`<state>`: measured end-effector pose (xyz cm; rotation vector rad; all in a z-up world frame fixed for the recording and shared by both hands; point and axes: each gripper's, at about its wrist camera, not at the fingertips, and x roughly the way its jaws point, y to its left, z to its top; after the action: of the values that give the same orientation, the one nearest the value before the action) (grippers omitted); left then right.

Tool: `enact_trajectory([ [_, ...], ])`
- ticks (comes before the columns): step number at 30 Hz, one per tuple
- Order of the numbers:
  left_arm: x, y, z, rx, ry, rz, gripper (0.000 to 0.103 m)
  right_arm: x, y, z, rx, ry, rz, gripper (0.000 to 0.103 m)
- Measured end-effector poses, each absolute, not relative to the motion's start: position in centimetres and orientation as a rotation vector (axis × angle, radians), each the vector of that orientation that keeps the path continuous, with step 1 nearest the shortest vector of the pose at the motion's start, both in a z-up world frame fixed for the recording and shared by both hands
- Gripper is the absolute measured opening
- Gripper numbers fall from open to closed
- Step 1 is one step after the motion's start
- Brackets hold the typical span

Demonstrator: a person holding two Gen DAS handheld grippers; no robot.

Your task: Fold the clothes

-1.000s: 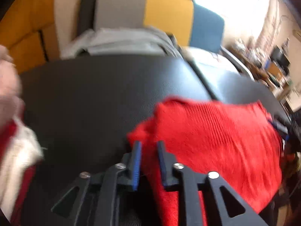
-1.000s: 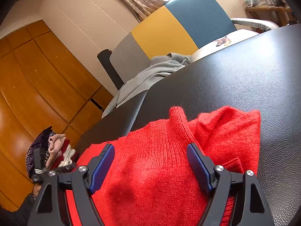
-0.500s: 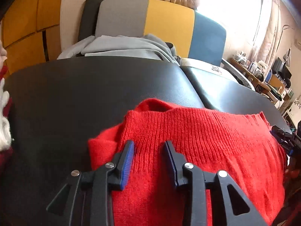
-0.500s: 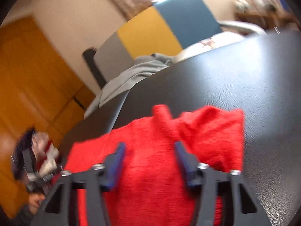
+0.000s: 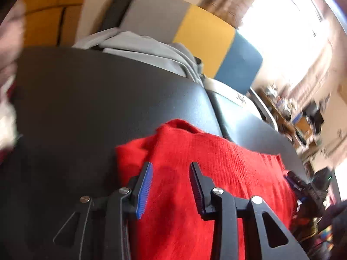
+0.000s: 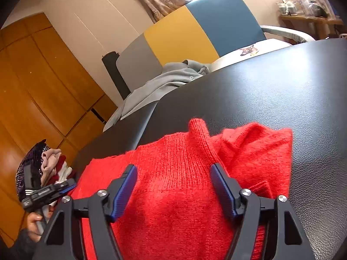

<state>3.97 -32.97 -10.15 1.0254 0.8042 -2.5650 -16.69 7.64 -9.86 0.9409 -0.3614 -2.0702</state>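
Item: red ribbed-knit sweater (image 6: pixel 180 184), lying partly folded on the black leather-grain tabletop (image 6: pixel 282 91), near its front edge. One side is turned over on itself, and a ribbed cuff or collar stands up at the far edge.

Left gripper (image 5: pixel 170 169), black frame with blue ribbed pads: poised over the sweater's left part, jaws opening, knit beneath the gap but not pinched. Released.

Right gripper (image 6: pixel 173 171), same make: over the sweater's middle, jaws opening and set wide, pads clear of the fabric. Released.

Surroundings: grey garment (image 6: pixel 164 82) draped at the table's far edge; chair with grey, yellow and blue back panels (image 6: pixel 190 34); heap of mixed clothes (image 6: pixel 49 162) off the table's left side.

Step in hand, as judged: between folds, both tools having let go of the knit.

Next move calls for: lowering each gripper to an edge or corner of the sweater, closing on a single fold of fabric, then carrying it across evenly so the loose knit does not bunch.
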Motion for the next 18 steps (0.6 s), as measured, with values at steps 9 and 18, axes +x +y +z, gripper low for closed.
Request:
enact_trajectory([
  [9, 5.3, -35.0, -13.0, 1.277, 1.104, -2.482, 0.058, -16.7, 7.8, -9.9, 0.925, -0.394, -2.041, 0.076],
  [18, 2.6, -36.0, -14.9, 1.165, 1.334, -2.553, 0.089, -16.7, 7.9, -10.0, 0.913, -0.410, -2.020, 0.080],
])
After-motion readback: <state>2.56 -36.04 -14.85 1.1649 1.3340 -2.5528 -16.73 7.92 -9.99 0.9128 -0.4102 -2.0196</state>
